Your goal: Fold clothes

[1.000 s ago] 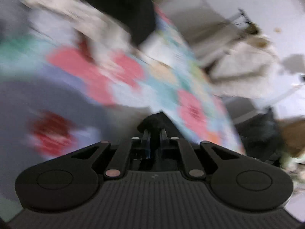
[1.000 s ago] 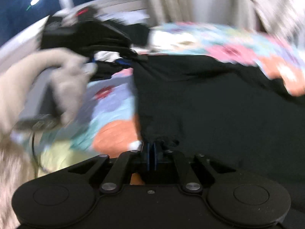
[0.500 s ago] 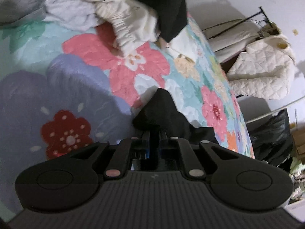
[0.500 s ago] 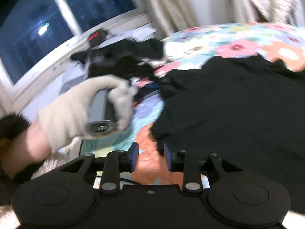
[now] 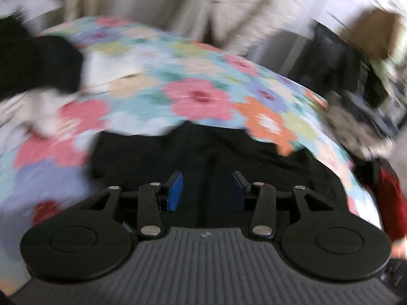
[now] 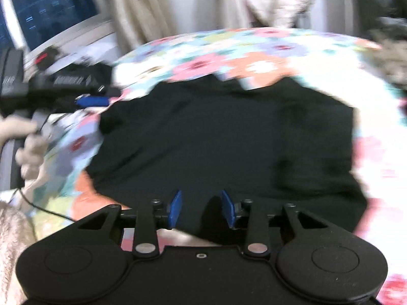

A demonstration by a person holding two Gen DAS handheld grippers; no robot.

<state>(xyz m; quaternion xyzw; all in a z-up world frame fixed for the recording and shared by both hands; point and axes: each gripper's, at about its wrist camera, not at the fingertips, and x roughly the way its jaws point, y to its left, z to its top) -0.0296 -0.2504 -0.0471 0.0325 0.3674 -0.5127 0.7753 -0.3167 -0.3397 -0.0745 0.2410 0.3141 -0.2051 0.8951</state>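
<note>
Flowered quilt (image 6: 267, 50) across the bed, blurred. Black garment (image 6: 223, 137) spread flat on it, near edge under both tools. Right gripper (image 6: 201, 209) spread wide, empty. Left gripper (image 5: 207, 190) likewise spread, holding nothing.

Bedspread: floral quilt (image 5: 203, 96) in pink, orange, blue and green blooms, covering the bed; blurred in both views.
Window: dark pane (image 6: 48, 7) at 10 o'clock in the right wrist view, white sill below it.
Curtain: cream folds (image 6: 137, 7) just beside the window, toward 12 o'clock.
Quilted coat: pale, hanging at 12 o'clock (image 5: 241, 7) behind the bed.
Cardboard box: brown (image 5: 376, 33) at 2 o'clock, blurred.
Cable: thin black wire (image 6: 43, 208) at 8 o'clock across the bed edge.
</note>
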